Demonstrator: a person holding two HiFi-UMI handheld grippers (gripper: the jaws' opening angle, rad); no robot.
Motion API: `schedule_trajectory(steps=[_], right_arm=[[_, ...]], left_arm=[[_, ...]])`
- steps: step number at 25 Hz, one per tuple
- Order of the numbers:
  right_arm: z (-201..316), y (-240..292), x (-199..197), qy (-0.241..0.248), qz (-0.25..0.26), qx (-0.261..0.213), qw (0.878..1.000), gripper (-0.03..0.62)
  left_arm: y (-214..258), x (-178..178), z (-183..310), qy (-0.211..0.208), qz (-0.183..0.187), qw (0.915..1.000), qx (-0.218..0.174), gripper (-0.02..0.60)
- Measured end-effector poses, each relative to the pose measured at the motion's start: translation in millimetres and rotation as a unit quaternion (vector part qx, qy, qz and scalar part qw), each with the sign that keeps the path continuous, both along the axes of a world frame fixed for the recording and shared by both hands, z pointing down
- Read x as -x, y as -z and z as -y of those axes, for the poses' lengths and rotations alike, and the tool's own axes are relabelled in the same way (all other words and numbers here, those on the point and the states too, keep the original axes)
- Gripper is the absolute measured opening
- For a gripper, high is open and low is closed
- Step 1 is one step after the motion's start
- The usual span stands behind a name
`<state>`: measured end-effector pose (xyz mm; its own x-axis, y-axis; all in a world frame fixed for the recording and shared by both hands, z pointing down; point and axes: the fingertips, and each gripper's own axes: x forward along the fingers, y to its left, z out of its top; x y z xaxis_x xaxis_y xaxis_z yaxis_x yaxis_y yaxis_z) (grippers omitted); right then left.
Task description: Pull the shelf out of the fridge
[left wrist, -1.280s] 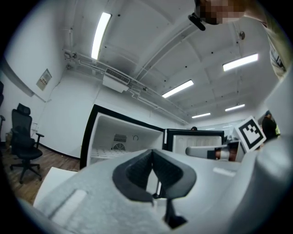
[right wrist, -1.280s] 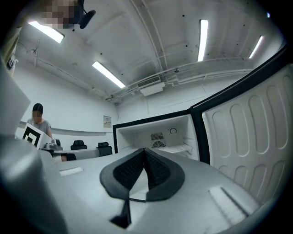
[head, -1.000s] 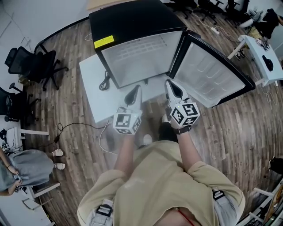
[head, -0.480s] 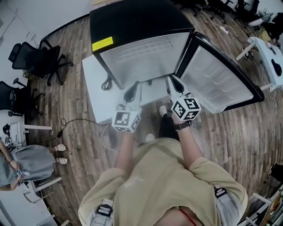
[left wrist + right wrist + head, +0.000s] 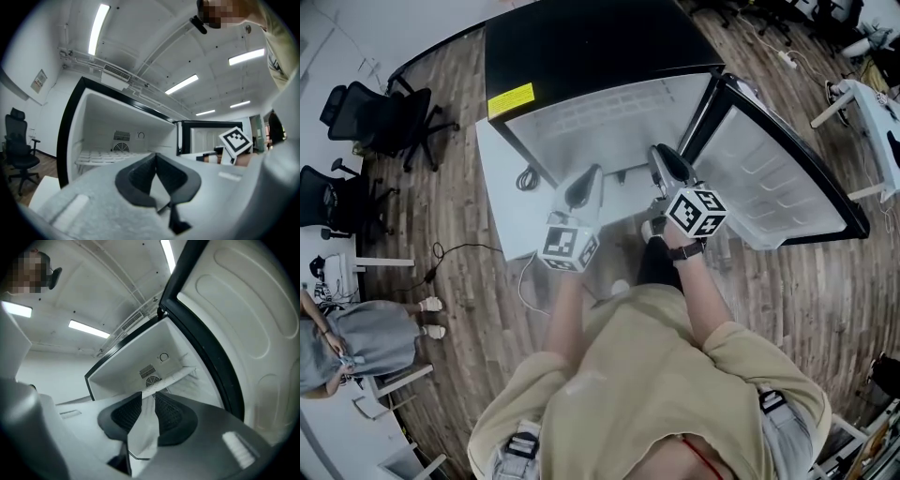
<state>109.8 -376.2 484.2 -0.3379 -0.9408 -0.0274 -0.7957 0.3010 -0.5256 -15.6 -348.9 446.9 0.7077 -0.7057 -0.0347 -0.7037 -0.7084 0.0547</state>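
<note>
The fridge (image 5: pixel 591 47) is black outside and white inside, with a yellow label (image 5: pixel 510 97) on the black. Its door (image 5: pixel 769 178) has a black frame round a white liner. The shelf (image 5: pixel 101 157) is a white wire grid. The worktop (image 5: pixel 502 220) under the fridge is white, with a dark cable (image 5: pixel 523 174) on it. The floor (image 5: pixel 459 253) is brown wood planks, streaked with grey. My left tool (image 5: pixel 155 155) is pale grey with black ribbed pads (image 5: pixel 140 176), and its cube (image 5: pixel 570 251) bears black squares on white. My shirt (image 5: pixel 656 375) is tan. The chairs (image 5: pixel 380 127) are black.
</note>
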Motion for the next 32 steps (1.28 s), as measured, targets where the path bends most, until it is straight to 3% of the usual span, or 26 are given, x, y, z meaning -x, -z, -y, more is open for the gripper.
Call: schedule_trajectory(steps=[2, 6, 11, 18, 22, 24, 29, 32], right_arm=[[15, -4, 1, 0.001, 0.026, 0.006, 1.0, 0.106], [43, -17, 3, 0.004, 0.093, 0.035, 0.995, 0.228], [75, -11, 5, 0.014, 0.171, 0.037, 0.984, 0.272], [109, -8, -1, 0.008, 0.287, 0.026, 0.957, 0.27], [123, -10, -1, 0.019, 0.369, 0.024, 0.929, 0.224], [130, -11, 1, 0.022, 0.386, 0.028, 0.922, 0.222], [141, -9, 6, 0.029, 0.389, 0.032, 0.92, 0.188], [148, -7, 6, 0.029, 0.424, 0.027, 0.905, 0.168]], left_arm=[[-2, -2, 5, -0.003, 0.011, 0.9999, -0.003, 0.0], [-6, -1, 13, 0.006, 0.031, 0.9995, -0.009, 0.0], [0, 1, 18, 0.007, 0.019, 0.9997, -0.013, 0.0], [1, -8, 15, -0.002, 0.019, 0.9997, -0.012, 0.0], [4, -8, 13, 0.005, 0.018, 0.9997, -0.014, 0.0], [4, -7, 13, 0.009, 0.017, 0.9997, -0.013, 0.0], [5, -2, 13, 0.019, 0.014, 0.9997, -0.006, 0.0], [5, 3, 14, 0.026, 0.009, 0.9996, -0.004, 0.0]])
